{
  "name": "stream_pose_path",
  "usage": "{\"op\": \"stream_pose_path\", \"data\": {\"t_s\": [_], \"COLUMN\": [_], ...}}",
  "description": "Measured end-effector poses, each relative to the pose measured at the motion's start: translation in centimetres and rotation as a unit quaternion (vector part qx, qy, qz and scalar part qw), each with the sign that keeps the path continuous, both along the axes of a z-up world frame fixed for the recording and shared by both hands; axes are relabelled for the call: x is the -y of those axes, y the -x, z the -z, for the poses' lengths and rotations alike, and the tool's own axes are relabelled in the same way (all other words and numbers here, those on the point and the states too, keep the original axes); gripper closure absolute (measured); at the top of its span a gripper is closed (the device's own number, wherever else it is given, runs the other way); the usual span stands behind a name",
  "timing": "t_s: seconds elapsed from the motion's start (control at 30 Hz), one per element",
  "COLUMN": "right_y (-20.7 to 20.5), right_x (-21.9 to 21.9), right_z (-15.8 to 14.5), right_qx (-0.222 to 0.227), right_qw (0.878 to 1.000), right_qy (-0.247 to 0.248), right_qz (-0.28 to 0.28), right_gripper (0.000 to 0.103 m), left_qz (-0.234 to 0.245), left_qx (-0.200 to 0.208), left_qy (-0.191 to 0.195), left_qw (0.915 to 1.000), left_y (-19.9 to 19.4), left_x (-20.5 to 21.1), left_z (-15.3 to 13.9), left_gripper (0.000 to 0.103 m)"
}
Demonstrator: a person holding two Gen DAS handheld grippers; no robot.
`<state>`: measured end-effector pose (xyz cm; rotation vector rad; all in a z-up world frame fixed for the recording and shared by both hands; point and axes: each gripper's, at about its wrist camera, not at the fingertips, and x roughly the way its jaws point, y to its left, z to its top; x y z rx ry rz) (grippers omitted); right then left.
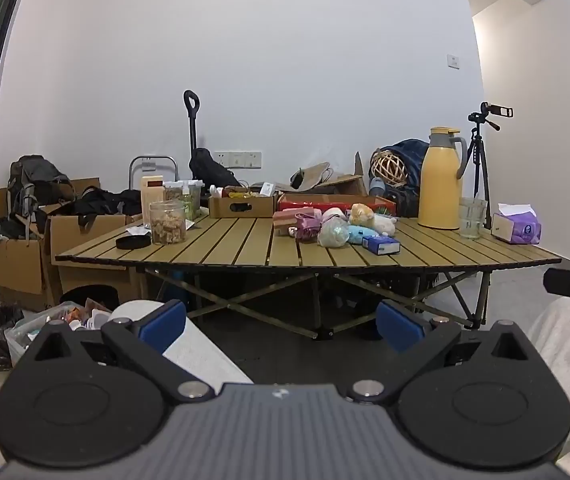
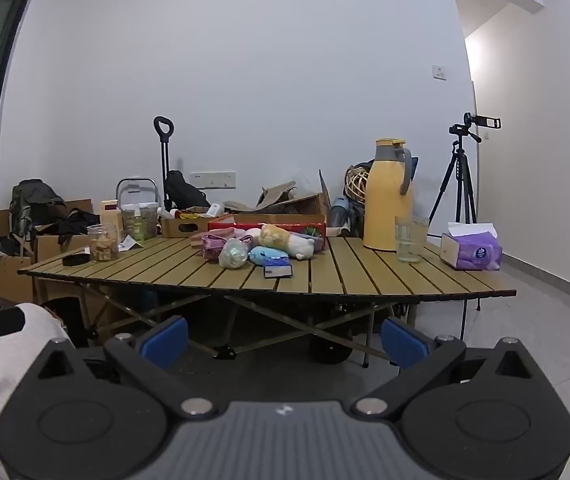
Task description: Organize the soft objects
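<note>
A heap of soft things lies mid-table: a pink pouch (image 1: 305,222), a pale green bundle (image 1: 333,234), a light blue plush (image 1: 359,233), a yellow-and-white plush (image 1: 369,216) and a small blue tissue pack (image 1: 381,245). The same heap shows in the right wrist view, with the pale bundle (image 2: 233,254), blue plush (image 2: 267,254) and tissue pack (image 2: 278,270). My left gripper (image 1: 281,326) and my right gripper (image 2: 285,338) both hang open and empty, well short of the slatted folding table (image 1: 245,248) and below its top.
A yellow thermos (image 1: 441,178), a glass (image 1: 472,218) and a purple tissue box (image 1: 517,226) stand at the table's right; jars (image 1: 168,222) and a black lid (image 1: 133,242) at its left. A red tray (image 1: 333,202) and cardboard boxes (image 1: 17,252) sit behind. A tripod (image 2: 461,176) stands right.
</note>
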<state>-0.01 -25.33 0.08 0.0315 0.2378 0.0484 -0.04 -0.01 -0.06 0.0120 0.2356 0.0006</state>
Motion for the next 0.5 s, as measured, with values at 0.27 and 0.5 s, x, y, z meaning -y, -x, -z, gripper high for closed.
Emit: {"op": "stream_pose_path", "data": {"t_s": [0.27,0.5], "right_y": [0.1,0.3], "right_x": [0.1,-0.5], "right_z": [-0.2,-0.1], "right_qx": [0.002,-0.001], "right_qw": [1.000,1.000], "right_qy": [-0.003,-0.003], "right_qz": [-0.006,-0.003], "right_gripper": [0.000,0.000], "left_qz": [0.009,0.013], "left_qx": [0.013,0.017], "left_qy": [-0.008,-0.006], "left_qw": [0.9998,0.9998], "left_y": [0.6,0.3], "left_x": [0.6,-0.2], "left_z": [-0.9,0.0], "left_gripper": [0.000,0.000]}}
